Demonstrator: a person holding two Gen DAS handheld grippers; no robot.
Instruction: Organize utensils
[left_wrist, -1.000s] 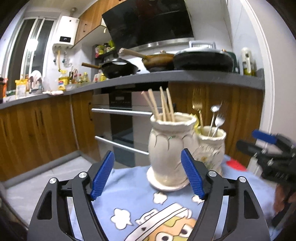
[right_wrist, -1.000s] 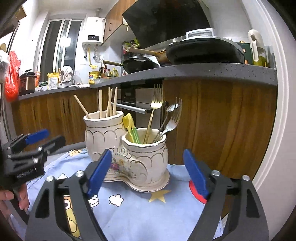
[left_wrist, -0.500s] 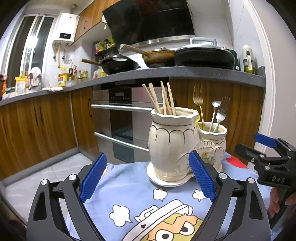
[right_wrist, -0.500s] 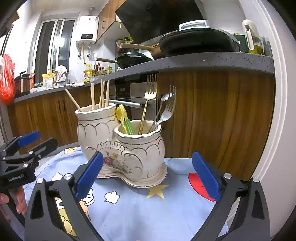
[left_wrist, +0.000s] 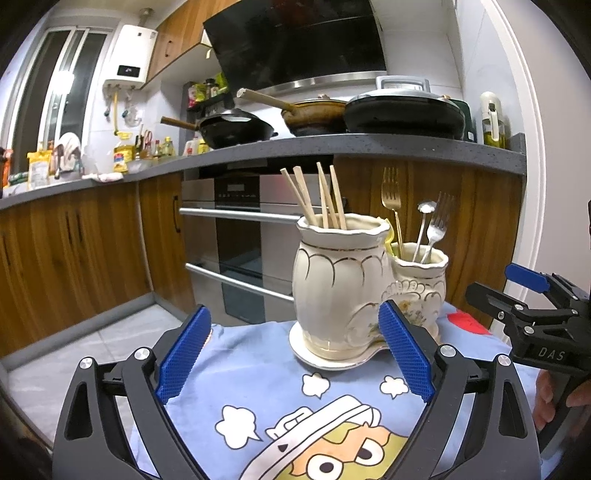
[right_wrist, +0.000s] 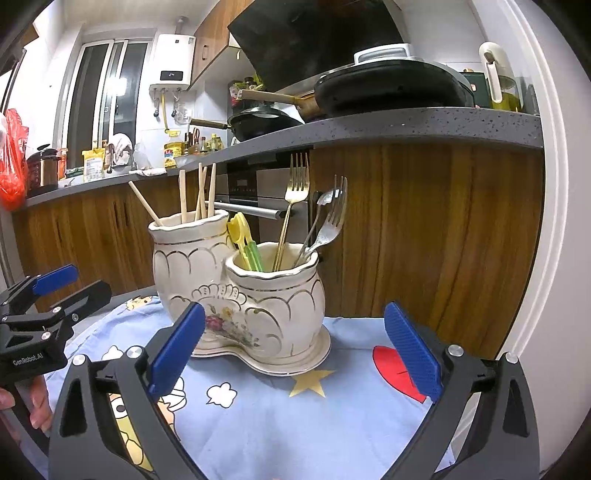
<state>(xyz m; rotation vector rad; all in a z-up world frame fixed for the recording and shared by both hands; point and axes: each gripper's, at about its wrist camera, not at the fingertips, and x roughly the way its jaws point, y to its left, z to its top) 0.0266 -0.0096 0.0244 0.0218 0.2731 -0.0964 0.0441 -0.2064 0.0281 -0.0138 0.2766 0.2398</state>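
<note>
both the left gripper (left_wrist: 293, 360) and right gripper (right_wrist: 295, 350) had just spread wide and empty; the utensils (right_wrist: 295, 206) already stood sorted in the holder (right_wrist: 258, 295).

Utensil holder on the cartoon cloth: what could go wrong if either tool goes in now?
1. The ceramic holder stands on a loose cloth; a snagged cloth might drag or tip it.
2. The forks and chopsticks lean outward, so a tool reaching for one could knock the others.
3. Both open tools, left and right, flank the holder and might collide.
</note>
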